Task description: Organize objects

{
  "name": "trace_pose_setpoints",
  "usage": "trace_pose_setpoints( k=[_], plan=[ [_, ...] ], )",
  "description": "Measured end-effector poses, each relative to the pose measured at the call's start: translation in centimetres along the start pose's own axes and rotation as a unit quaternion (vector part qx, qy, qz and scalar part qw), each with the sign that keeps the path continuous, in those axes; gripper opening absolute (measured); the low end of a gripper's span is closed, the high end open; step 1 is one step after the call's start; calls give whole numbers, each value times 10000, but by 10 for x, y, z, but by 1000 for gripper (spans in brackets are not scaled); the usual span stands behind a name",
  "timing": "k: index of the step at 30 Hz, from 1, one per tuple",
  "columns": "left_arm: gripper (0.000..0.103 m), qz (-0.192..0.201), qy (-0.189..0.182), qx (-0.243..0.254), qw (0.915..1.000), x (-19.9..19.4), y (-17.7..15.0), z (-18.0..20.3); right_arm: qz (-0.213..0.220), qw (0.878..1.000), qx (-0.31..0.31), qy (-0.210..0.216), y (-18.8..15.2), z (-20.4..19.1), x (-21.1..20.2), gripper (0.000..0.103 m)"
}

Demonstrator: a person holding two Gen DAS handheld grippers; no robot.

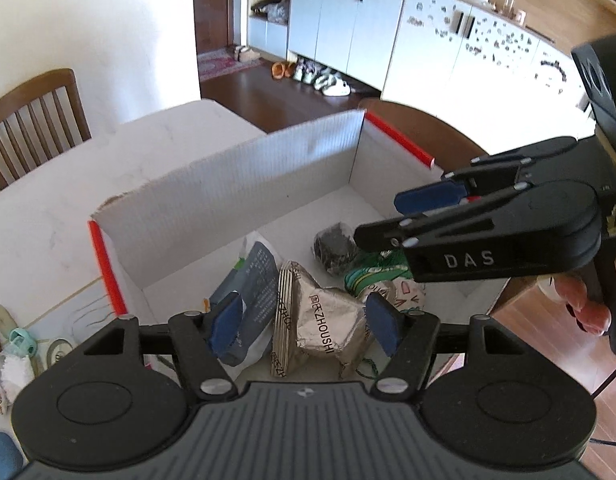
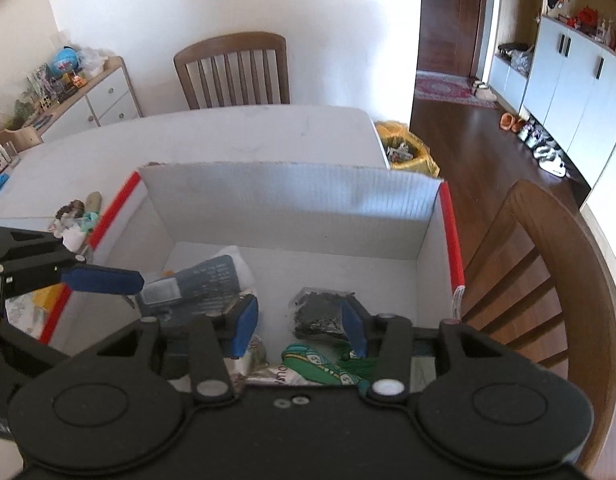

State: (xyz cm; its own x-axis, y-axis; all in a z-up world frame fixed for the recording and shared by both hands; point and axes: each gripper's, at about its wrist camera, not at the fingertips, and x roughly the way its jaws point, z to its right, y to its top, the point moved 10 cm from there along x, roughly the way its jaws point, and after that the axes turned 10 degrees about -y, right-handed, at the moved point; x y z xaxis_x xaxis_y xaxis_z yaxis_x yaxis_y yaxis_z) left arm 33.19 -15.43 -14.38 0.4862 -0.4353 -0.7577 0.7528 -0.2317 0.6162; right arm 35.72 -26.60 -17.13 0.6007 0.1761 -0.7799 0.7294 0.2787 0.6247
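Tongs first: our left tongs [image 1: 303, 326] hang spread over the near part of the box, blue pads apart with nothing pinched between them, only the silver foil packet [image 1: 332, 320] lying on the floor of the box below the gap. Our right tongs [image 2: 299, 330] are narrower but also apart and empty, pads parted above the dark crinkled packet [image 2: 320, 314] and the green printed pouch [image 2: 320, 364].

Inside the white cardboard box [image 1: 243, 176] we count at least four things already gathered: the grey-blue pouch [image 1: 255, 280] at the left, the foil packet beside it, the dark packet farther in, and the green pouch at the near right. We judge this part of the tidying done.

Still out on the table [image 2: 227, 140], left of the box, sits a small cluster of odds and ends [image 2: 77, 216], including what looks like a pale green clip; we cannot tell exactly what each is. Those seem to be what is left.

For room: the far half of the box floor is bare, so more will fit. The tall ribbed far wall and the red-taped side edges [image 2: 452, 236] stand high, so we must lift over the left one to reach the cluster. A chair back [image 2: 548, 272] crowds the right side just beside the box.
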Motion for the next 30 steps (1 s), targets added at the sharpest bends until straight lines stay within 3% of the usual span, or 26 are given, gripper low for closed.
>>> trace_pose_setpoints(
  k=[12, 16, 21, 23, 30],
  plan=[
    [68, 678, 69, -9, 9977, -61, -4, -8, 380, 9992, 19, 88, 3, -21, -50, 47],
    [75, 827, 101, -63, 9965, -81, -7, -18, 580, 9983, 83, 5, 3, -29, -66, 62],
    [79, 982, 82, -162, 9950, -104, -13, -33, 706, 9971, 278, 0, 3, -40, -81, 66],
    [81, 1047, 82, -162, 9943, -112, -15, -39, 745, 9965, 379, 6, 2, -47, -86, 73],
    [85, 1211, 100, -242, 9923, -137, -27, -64, 877, 9949, 488, -25, -1, -77, -98, 83]
  ],
)
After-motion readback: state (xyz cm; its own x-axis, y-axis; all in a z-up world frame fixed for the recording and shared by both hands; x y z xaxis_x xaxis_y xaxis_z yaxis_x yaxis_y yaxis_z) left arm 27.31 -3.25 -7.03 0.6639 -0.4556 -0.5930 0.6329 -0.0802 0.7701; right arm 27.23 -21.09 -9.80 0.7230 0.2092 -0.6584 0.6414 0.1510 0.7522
